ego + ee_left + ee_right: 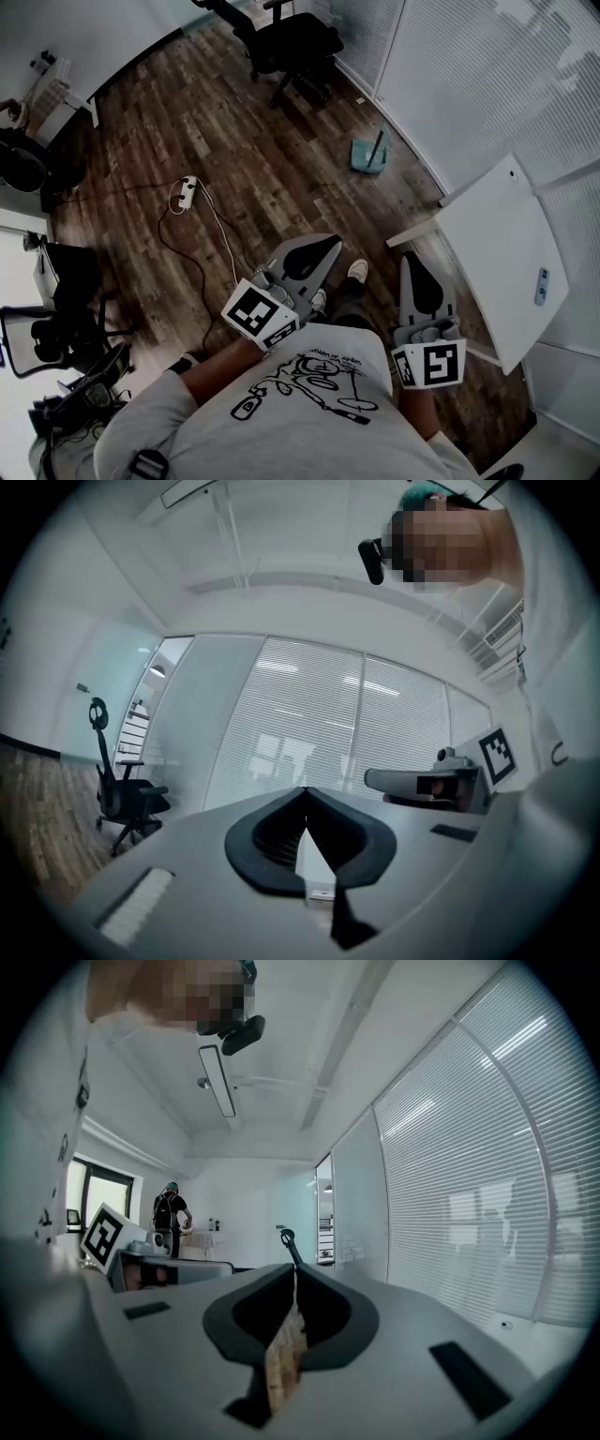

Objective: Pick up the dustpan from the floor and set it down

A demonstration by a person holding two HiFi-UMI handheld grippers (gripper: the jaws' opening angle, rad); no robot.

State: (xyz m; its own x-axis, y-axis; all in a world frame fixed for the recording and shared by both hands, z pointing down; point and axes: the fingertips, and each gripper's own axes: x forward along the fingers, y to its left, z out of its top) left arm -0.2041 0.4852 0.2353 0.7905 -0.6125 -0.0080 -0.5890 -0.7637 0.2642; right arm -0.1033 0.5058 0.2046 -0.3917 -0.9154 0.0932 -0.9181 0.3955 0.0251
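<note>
The teal dustpan (pixel 368 155) stands on the wooden floor beside the blind-covered glass wall, its dark handle upright. In the right gripper view only the handle's top (pixel 285 1239) shows, just above the jaw tips and farther off. My left gripper (pixel 335 243) is held level in front of my chest, well short of the dustpan, its jaws closed tip to tip with nothing between them (pixel 305 791). The right gripper (pixel 411 259) is level beside it, also shut and empty (pixel 294 1268).
A white table (pixel 502 253) stands close at my right. A black office chair (pixel 286 42) is beyond the dustpan, and another chair (pixel 47 328) is at the left. A power strip (pixel 185 194) with a trailing cable lies on the floor. A person (pixel 171 1211) stands far off.
</note>
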